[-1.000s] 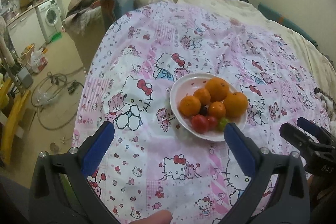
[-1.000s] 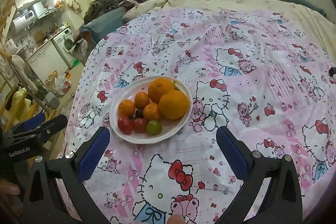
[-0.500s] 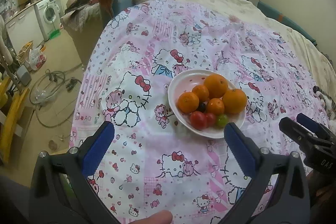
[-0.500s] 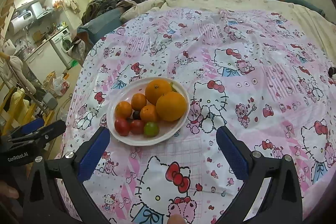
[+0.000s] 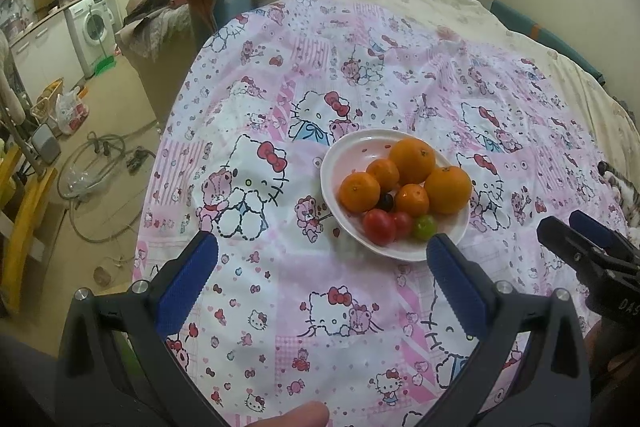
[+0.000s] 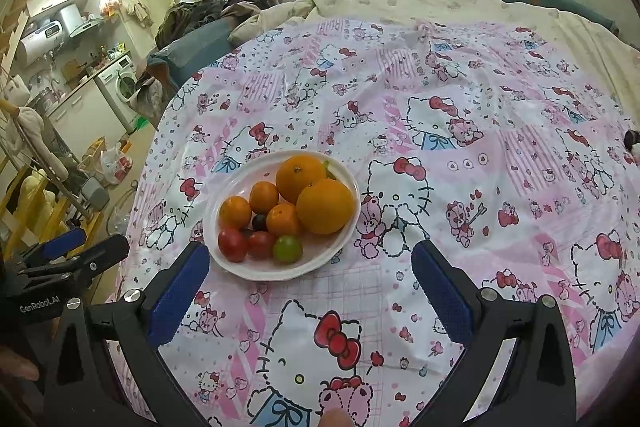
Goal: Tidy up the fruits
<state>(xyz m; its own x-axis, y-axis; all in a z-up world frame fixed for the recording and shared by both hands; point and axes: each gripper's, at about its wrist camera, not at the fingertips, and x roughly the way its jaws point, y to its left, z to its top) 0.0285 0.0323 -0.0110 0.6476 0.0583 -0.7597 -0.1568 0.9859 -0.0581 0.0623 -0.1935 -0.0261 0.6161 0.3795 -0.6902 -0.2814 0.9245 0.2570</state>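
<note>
Both claws hover over the bed, fingers spread wide, nothing between them. Left claw (image 5: 322, 255) sits low in front of the white plate (image 5: 348, 151); right claw (image 6: 310, 267) likewise, its near edge of view just below the plate rim (image 6: 256, 273). The right claw also shows at the far right of the left view (image 5: 576, 235), well apart from the plate.

Fruit location — all of it lies in the plate on the Hello Kitty bedspread (image 5: 248, 99): two large oranges (image 6: 326, 205) touching each other at the back right, three small mandarins (image 6: 235, 211) left and centre, a dark grape (image 6: 260, 222) wedged between them, two red cherry tomatoes (image 6: 232, 244) and one green tomato (image 6: 287, 248) along the near rim. No fruit visible loose on the bedspread.

Judgement: the scene fits either fruit gathered into the plate, or a mixed plate yet to be sorted by kind — the pictures do not settle which.

Handling notes, whichever applies:
- The bed is soft; pressing down on the plate would tilt it and roll the round fruit.
- Tomatoes and grape bruise easily, so a light pinch from above, pads on opposite sides.
- Large oranges need nearly the full spread; approach centred.
- Fruits touch, so lifting one may shift its neighbours.
</note>
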